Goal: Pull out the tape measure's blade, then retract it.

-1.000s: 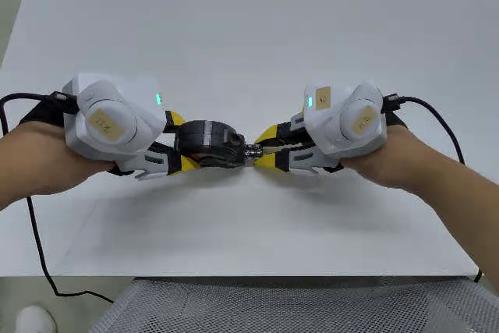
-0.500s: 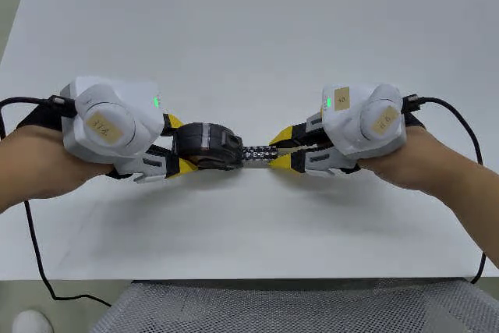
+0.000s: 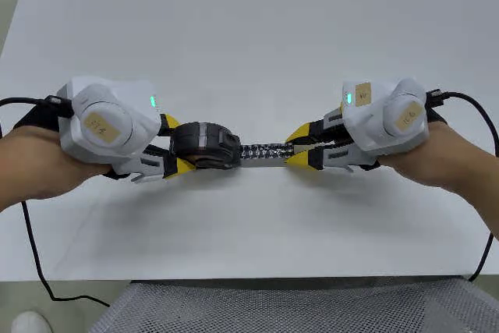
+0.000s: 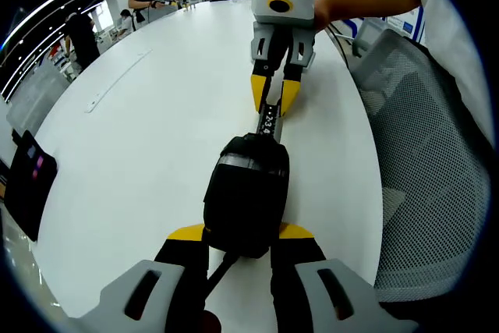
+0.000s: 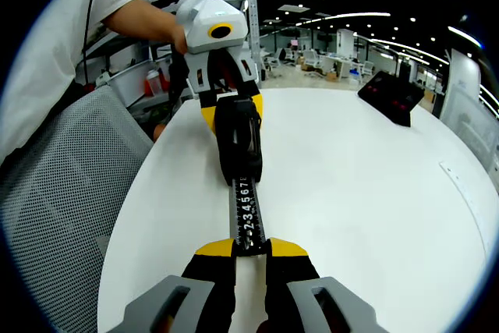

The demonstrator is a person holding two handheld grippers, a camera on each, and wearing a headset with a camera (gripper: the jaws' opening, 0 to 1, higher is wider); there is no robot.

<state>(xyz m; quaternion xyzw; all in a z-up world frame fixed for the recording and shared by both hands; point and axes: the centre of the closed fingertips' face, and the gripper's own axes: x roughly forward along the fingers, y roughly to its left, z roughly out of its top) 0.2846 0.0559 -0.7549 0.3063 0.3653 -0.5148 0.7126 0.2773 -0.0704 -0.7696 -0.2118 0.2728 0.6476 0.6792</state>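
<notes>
Hand-held claw pair: housings and fittings.
Left claw (image 3: 181,143) and right claw (image 3: 295,146): rounded white housings, each with a tan paper label (image 3: 97,124) and a green lamp (image 3: 152,102); grey-and-black fingers (image 3: 185,165) tipped in yellow; a black cable (image 3: 27,100) leaves each rear — the person wears a white short sleeve (image 4: 437,5).

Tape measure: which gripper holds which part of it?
The left gripper clamps the black case by its sides; the right gripper pinches the blade near its tip.
</notes>
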